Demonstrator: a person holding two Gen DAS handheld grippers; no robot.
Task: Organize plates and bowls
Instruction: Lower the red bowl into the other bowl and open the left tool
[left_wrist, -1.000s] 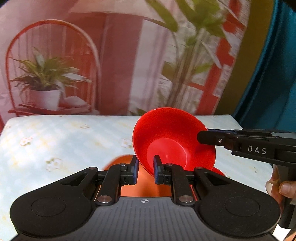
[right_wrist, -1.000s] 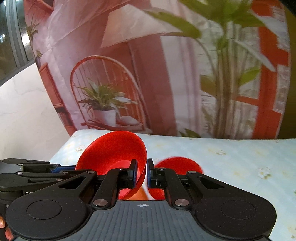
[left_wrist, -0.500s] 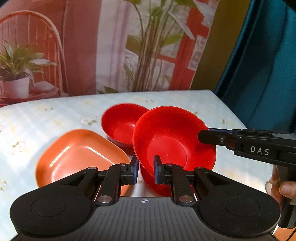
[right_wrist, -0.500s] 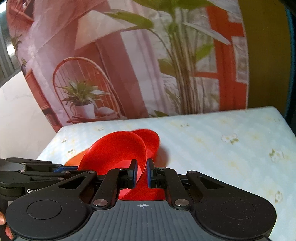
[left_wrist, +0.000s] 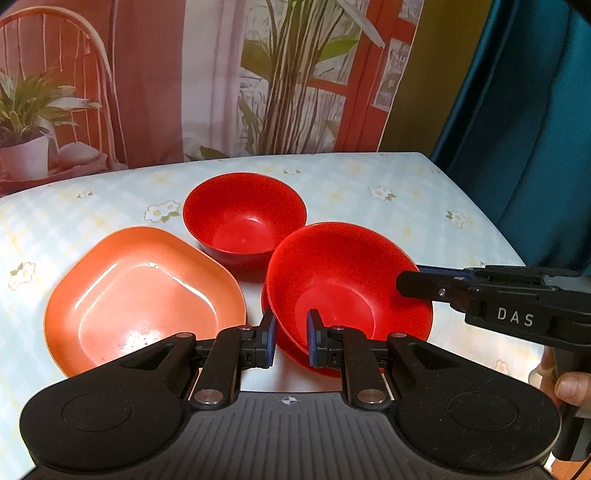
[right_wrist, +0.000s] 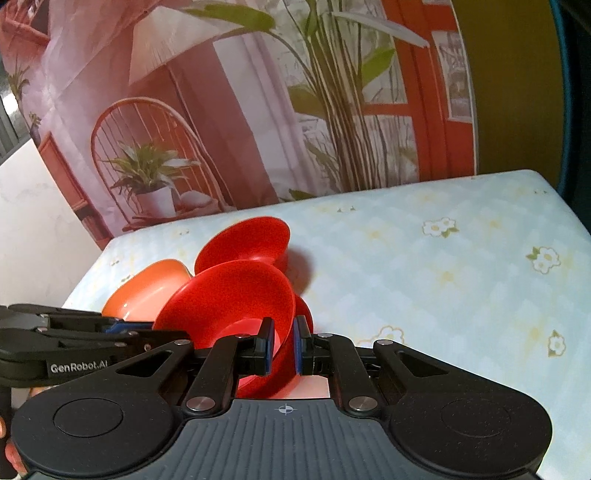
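Note:
Both grippers hold one red bowl (left_wrist: 347, 280) by opposite rims, just above a second red piece (left_wrist: 291, 350) beneath it. My left gripper (left_wrist: 290, 338) is shut on its near rim. My right gripper (right_wrist: 283, 349) is shut on its right rim and shows in the left wrist view (left_wrist: 417, 284). The held bowl also shows in the right wrist view (right_wrist: 229, 295). Another red bowl (left_wrist: 243, 218) stands behind it on the table. An orange plate (left_wrist: 144, 291) lies to the left.
The table (left_wrist: 406, 192) has a pale floral cloth. A printed backdrop with a chair and plants (left_wrist: 221, 74) hangs behind it. A teal curtain (left_wrist: 535, 110) is at the right edge.
Both grippers have carried the held red bowl down and towards the table. The other bowl and the orange plate have come into fuller view.

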